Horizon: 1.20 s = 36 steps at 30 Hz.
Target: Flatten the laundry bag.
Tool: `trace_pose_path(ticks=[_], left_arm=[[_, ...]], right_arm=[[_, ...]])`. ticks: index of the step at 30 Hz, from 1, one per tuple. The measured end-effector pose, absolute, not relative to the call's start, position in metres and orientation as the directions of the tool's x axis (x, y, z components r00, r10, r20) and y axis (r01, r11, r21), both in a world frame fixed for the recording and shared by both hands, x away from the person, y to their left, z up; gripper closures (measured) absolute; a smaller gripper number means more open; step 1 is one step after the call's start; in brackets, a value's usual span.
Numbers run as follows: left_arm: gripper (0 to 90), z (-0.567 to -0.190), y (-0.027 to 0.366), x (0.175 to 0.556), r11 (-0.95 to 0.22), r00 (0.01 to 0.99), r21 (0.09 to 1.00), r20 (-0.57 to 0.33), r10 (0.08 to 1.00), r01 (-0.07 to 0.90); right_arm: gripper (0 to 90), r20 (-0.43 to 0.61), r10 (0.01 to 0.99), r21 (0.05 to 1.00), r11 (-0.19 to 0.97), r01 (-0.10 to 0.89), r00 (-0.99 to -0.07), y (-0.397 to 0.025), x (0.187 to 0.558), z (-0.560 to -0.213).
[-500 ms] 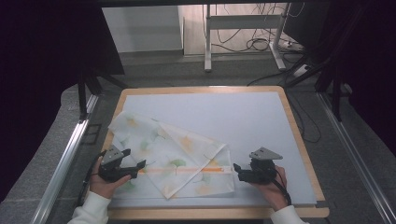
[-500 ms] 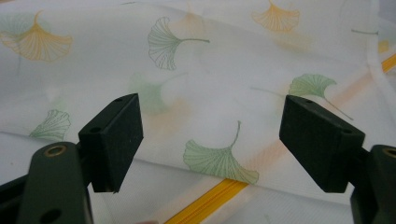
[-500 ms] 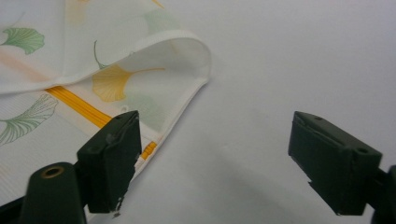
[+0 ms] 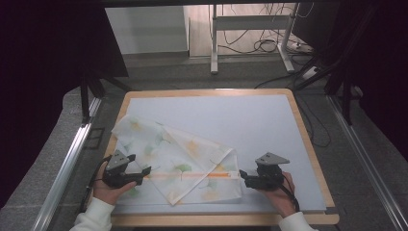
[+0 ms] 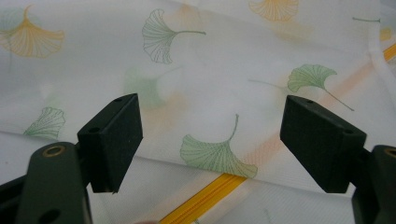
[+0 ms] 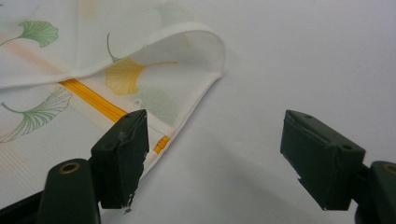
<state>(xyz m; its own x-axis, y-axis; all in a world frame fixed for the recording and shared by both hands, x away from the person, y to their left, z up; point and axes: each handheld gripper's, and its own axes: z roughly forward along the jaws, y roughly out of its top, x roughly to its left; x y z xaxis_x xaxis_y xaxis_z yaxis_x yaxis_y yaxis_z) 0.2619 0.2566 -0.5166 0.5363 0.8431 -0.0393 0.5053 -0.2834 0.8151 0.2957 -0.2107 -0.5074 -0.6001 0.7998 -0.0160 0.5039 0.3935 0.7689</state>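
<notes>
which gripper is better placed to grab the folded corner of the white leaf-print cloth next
Right, probably. The right gripper is open, with the white leaf-print cloth's folded corner just ahead of its jaws. The left gripper is open too, but over the cloth's far end.

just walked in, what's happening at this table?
A person is working a thin white cloth printed with ginkgo leaves, using a handheld gripper in each hand. The cloth lies partly folded on the pale mat, an orange stripe running across its near part. The left gripper sits at the stripe's left end, over the cloth, jaws open. The right gripper is at the cloth's right edge, jaws open too, one jaw over the hem. Neither is gripping the fabric.
</notes>
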Motion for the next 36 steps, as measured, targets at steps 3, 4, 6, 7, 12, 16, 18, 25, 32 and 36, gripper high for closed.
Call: trace_pose_path(ticks=[3,4,6,7,12,16,18,25,32,36], left_arm=[[22.4,-0.517,0.256,0.262,-0.289,0.542,0.810,-0.041,0.840,0.510],[22.4,-0.517,0.256,0.262,-0.290,0.543,0.810,-0.041,0.839,0.510],[22.4,-0.517,0.256,0.262,-0.294,0.545,0.809,-0.040,0.837,0.510],[22.4,-0.517,0.255,0.262,-0.295,0.546,0.808,-0.040,0.837,0.510],[22.3,-0.518,0.255,0.262,-0.300,0.548,0.802,-0.040,0.836,0.516],[23.2,-0.516,0.254,0.263,-0.293,0.546,0.801,-0.050,0.836,0.522],[23.4,-0.515,0.254,0.263,-0.293,0.550,0.802,-0.053,0.833,0.521],[23.4,-0.517,0.253,0.263,-0.304,0.555,0.795,-0.049,0.830,0.524],[23.3,-0.517,0.252,0.266,-0.297,0.555,0.793,-0.061,0.829,0.531],[23.4,-0.518,0.250,0.266,-0.308,0.562,0.789,-0.056,0.825,0.532]], right_arm=[[23.5,-0.014,0.799,0.767,0.394,0.506,-0.601,-0.211,0.296,-0.507],[23.6,-0.013,0.799,0.765,0.395,0.509,-0.601,-0.211,0.296,-0.507],[23.5,-0.012,0.799,0.764,0.396,0.510,-0.602,-0.211,0.296,-0.508],[23.5,-0.012,0.798,0.764,0.395,0.509,-0.602,-0.211,0.296,-0.507],[24.4,-0.011,0.793,0.771,0.394,0.500,-0.609,-0.208,0.295,-0.505],[26.3,0.016,0.785,0.770,0.385,0.508,-0.619,-0.203,0.293,-0.502],[27.1,0.024,0.777,0.768,0.388,0.510,-0.629,-0.199,0.292,-0.499],[31.4,-0.006,0.721,0.763,0.451,0.463,-0.693,-0.174,0.293,-0.473],[31.6,-0.011,0.667,0.775,0.476,0.415,-0.745,-0.147,0.300,-0.450],[31.6,0.006,0.659,0.777,0.470,0.418,-0.753,-0.136,0.308,-0.449]])
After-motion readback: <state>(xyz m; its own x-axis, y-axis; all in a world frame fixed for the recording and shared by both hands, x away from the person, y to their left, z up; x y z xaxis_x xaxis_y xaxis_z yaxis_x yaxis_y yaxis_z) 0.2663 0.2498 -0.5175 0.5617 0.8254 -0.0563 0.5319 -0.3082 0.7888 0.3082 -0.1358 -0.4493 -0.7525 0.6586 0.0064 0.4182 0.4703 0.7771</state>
